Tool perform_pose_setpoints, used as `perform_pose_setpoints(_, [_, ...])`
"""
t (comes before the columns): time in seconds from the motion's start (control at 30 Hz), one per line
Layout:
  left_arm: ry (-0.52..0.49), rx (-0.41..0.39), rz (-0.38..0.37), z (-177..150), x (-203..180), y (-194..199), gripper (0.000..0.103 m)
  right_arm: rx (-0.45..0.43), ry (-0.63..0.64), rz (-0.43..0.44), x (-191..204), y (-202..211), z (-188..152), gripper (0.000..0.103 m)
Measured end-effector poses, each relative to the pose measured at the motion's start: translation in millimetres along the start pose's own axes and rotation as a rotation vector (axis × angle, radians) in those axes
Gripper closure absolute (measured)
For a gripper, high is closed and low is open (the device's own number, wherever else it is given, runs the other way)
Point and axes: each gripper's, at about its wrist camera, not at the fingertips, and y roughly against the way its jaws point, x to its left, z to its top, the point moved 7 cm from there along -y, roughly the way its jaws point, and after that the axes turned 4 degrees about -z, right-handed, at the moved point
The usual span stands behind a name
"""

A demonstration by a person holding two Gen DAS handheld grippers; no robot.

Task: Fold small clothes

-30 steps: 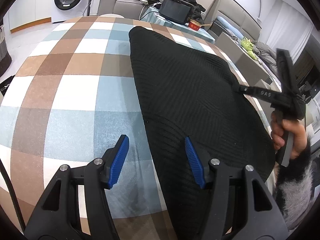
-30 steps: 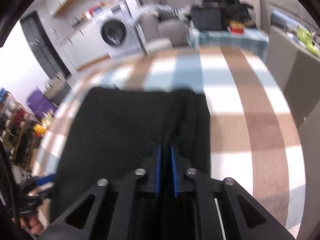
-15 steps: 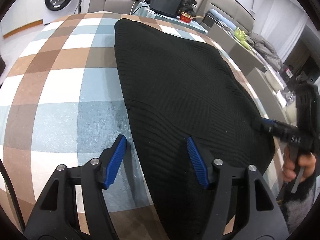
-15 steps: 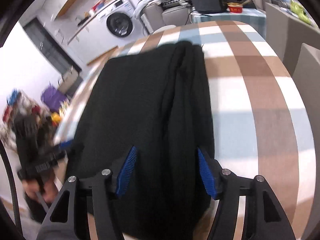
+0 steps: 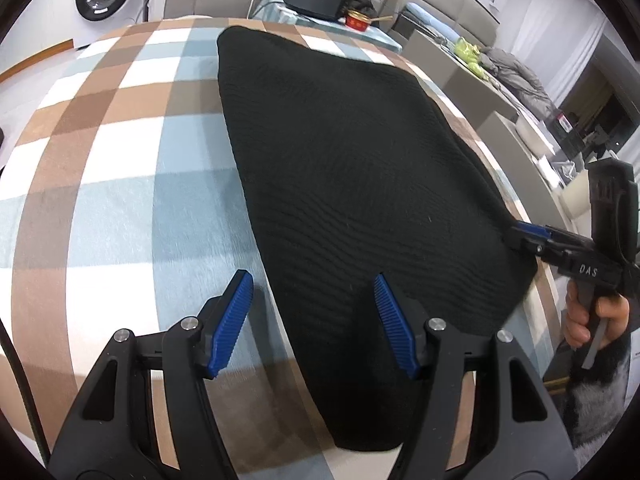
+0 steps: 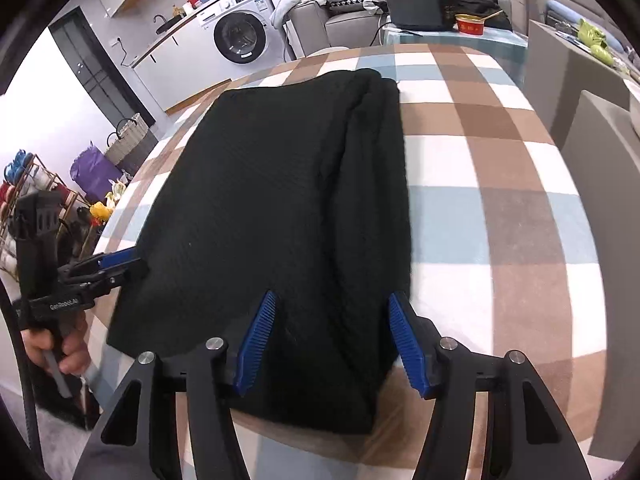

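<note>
A black ribbed knit garment (image 5: pixel 352 160) (image 6: pixel 272 184) lies flat on the checked tablecloth (image 5: pixel 120 160) (image 6: pixel 480 200), its right side folded over into a thicker band. My left gripper (image 5: pixel 311 280) is open and straddles the garment's left edge near the front corner; the pads do not press the cloth. It shows in the right wrist view as the left gripper (image 6: pixel 116 264), tips at that edge. My right gripper (image 6: pixel 332 298) hovers over the folded right band, jaws opening, cloth below them but not pinched. The right gripper (image 5: pixel 524 232) also shows at the garment's right edge.
Past the table's far end stand a washing machine (image 6: pixel 236 36), a sofa piled with clothes, a black box (image 6: pixel 416 4) and a red bowl (image 6: pixel 470 24). Grey furniture (image 6: pixel 600 120) lines the right. A wire rack with coloured items (image 6: pixel 24 184) stands at the left.
My right gripper opened, let go of the folded band, and drew back toward the garment's near end. My left gripper shifted slightly along the left edge.
</note>
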Motion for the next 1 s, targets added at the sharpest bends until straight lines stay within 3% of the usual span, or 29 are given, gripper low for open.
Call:
perform_pose_setpoints(0.2, [0.009, 0.031, -0.082, -14, -11, 1, 0.042, 0.015, -0.08, 0.047, -6, 0, -19, 0.039])
perform_pose_setpoints(0.23, [0.008, 0.029, -0.09, -15, -12, 2, 0.05, 0.001, -0.082, 0.045, -4, 1, -21, 0.047])
perform_pose_setpoints(0.27, [-0.004, 0.021, -0.089, -17, -14, 2, 0.066, -0.001, -0.087, 0.06, -2, 1, -21, 0.057])
perform_pose_setpoints(0.3, [-0.024, 0.012, -0.068, -18, -14, 3, 0.073, 0.004, -0.097, 0.1, 3, -1, -22, 0.069])
perform_pose_setpoints(0.37, [-0.026, 0.0, -0.061, -17, -11, 4, 0.08, -0.002, -0.093, 0.091, 10, -3, -23, 0.069])
perform_pose_setpoints(0.67, [0.042, -0.097, 0.035, 11, 30, 11, 0.081, -0.016, -0.066, 0.108, 41, -27, 0, 0.07])
perform_pose_setpoints(0.8, [0.056, -0.096, 0.065, 20, 48, 14, 0.08, -0.01, -0.037, 0.118, 58, -39, 12, 0.07])
perform_pose_setpoints(1.0, [0.047, -0.106, 0.078, 20, 55, 16, 0.079, -0.008, -0.073, 0.141, 47, -36, 9, 0.069])
